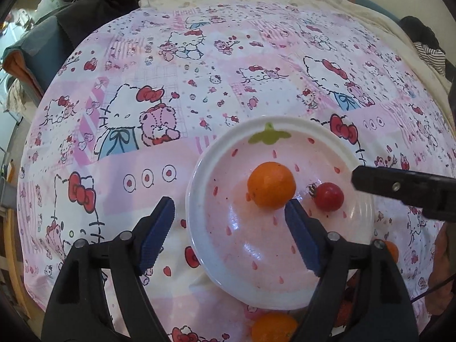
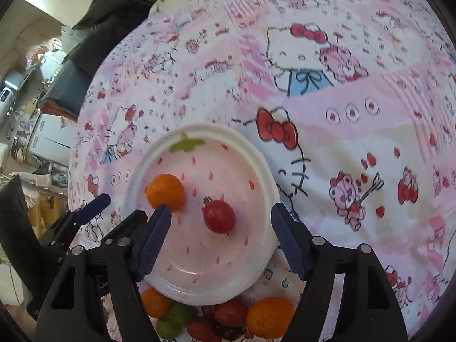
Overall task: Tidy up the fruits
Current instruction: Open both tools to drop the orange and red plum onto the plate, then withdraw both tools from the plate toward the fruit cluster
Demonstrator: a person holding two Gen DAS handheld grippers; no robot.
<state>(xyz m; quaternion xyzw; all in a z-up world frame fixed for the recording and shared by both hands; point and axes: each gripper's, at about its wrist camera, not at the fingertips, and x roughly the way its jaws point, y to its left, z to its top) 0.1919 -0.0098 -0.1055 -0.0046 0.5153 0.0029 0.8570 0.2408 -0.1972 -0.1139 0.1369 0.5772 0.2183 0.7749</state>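
A white plate with a strawberry print [image 1: 199, 182] [image 2: 256, 154] lies on the cartoon-print cloth. On it sit a small orange [image 1: 270, 185] [image 2: 166, 192] and a cherry tomato [image 1: 328, 196] [image 2: 219, 216]. My left gripper [image 1: 229, 213] is open and empty over the plate's left edge, just short of the orange. My right gripper [image 2: 221, 213] is open and empty, its fingers on either side of the tomato, above the plate; one of its fingers [image 1: 399, 185] shows in the left wrist view. The left gripper's finger [image 2: 94, 203] shows in the right wrist view.
A pile of loose fruit lies on the cloth at the plate's near edge: oranges [image 2: 269, 317] [image 1: 273, 327], green grapes [image 2: 173, 320] and red fruits [image 2: 228, 319]. Dark clothing [image 1: 94, 2] lies at the far left; striped fabric [image 1: 433, 57] at the far right.
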